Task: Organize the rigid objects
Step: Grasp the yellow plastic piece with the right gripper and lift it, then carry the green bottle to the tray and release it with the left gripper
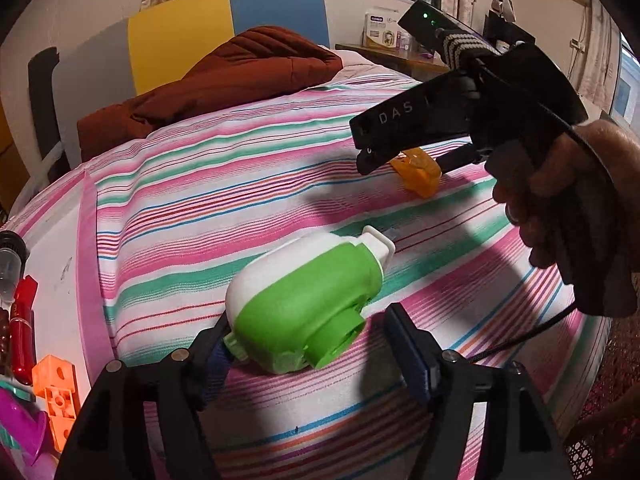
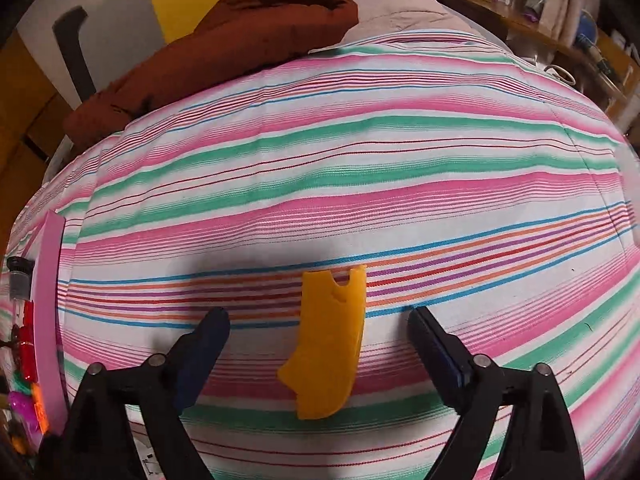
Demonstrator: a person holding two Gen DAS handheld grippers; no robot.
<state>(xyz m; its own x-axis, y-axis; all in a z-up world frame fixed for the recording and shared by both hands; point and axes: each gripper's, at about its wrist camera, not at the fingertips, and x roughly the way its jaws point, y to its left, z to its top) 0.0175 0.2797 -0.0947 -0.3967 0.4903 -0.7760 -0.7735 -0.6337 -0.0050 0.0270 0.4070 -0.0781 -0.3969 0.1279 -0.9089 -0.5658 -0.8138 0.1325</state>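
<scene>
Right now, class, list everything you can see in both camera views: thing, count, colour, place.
spray head: 1, green and white, lying on bed between left fingers
clip: 1, orange, flat on bed between right fingers
sheet: 1, pink, green and white stripes, covering bed
quilt: 1, brown, far end of bed
tray: 1, pink rim, left edge, holding small toys
block: 1, orange, in tray
box: 1, white, far shelf
left gripper: black, open
right gripper: black, open
hand: 1, holding right gripper
</scene>
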